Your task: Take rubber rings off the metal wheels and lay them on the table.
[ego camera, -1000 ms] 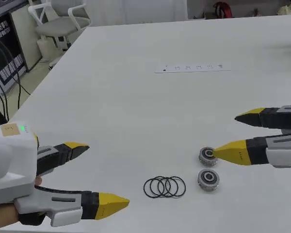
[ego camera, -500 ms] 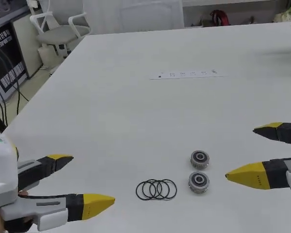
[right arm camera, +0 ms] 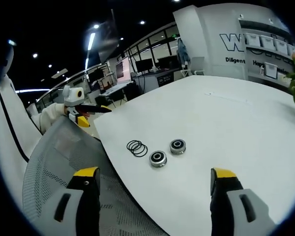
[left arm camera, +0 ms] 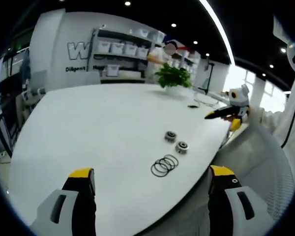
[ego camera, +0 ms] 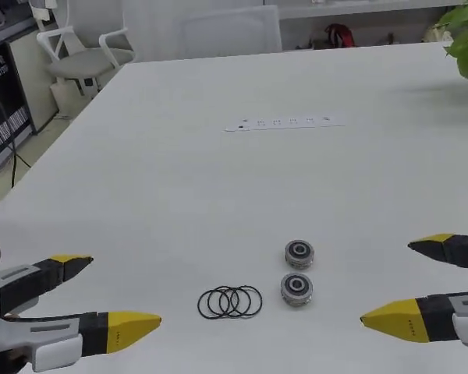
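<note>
Two metal wheels [ego camera: 298,253] [ego camera: 296,287] lie side by side on the white table [ego camera: 218,179]; they also sit in the left gripper view [left arm camera: 170,136] [left arm camera: 181,146] and the right gripper view [right arm camera: 177,146] [right arm camera: 158,158]. Several black rubber rings [ego camera: 230,301] lie overlapping in a row just left of the nearer wheel, also seen as rings [left arm camera: 164,165] and rings [right arm camera: 136,147]. My left gripper [ego camera: 101,296] is open at the bottom left, well short of the rings. My right gripper [ego camera: 413,284] is open at the bottom right, apart from the wheels.
A flush strip of sockets [ego camera: 279,123] lies mid-table. An office chair [ego camera: 78,54] stands off the far left corner and a potted plant [ego camera: 462,35] at the far right. A mesh chair back [right arm camera: 64,162] rises close under the right gripper.
Both grippers have drawn back from the wheels and rings, the right one clear of the farther wheel it was pointing at. The head camera has tilted, shifting the table contents left.
</note>
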### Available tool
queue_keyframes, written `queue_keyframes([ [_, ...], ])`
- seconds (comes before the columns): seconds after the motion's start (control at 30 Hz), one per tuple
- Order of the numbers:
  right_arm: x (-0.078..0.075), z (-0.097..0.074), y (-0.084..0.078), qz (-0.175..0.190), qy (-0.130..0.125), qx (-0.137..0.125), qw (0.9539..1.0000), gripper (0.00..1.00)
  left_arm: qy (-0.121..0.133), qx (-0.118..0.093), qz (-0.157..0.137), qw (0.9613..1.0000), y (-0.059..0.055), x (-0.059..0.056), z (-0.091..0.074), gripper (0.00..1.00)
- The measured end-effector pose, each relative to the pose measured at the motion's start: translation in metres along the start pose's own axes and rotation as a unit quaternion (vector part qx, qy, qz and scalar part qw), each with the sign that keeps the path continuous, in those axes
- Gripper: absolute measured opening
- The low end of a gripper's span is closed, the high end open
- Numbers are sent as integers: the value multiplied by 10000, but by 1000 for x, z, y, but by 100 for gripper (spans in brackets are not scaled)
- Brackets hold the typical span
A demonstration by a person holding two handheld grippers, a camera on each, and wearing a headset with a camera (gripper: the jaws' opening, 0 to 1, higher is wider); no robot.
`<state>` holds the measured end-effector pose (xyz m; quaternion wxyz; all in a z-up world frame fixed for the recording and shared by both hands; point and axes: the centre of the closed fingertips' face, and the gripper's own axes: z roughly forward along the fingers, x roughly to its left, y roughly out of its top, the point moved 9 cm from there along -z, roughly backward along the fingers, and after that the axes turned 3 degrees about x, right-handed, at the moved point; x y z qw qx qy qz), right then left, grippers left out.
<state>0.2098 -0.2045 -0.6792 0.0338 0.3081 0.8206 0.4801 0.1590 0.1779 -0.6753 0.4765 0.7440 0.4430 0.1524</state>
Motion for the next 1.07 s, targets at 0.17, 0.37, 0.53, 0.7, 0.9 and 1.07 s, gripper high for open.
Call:
queue_keyframes([
  [0.17,-1,7,-9,57,19,135,9999,90,-51,155,46,9999,-4,-1,4,100],
  [0.37,0,19,-16,2,102,374,9992,89,-223,310,151,9992,-6,1,10,100],
  [0.53,2,29,-20,30,280,537,9982,89,-382,419,517,9970,-6,6,19,100],
  [0.7,3,34,-19,39,386,512,9979,89,-855,305,807,9926,-6,5,26,100],
  [0.9,3,46,-18,67,557,438,9975,87,-1014,288,846,9908,-12,14,37,100],
  [1.07,2,52,-18,-45,569,566,9968,87,-1026,440,987,9888,-22,21,47,100],
])
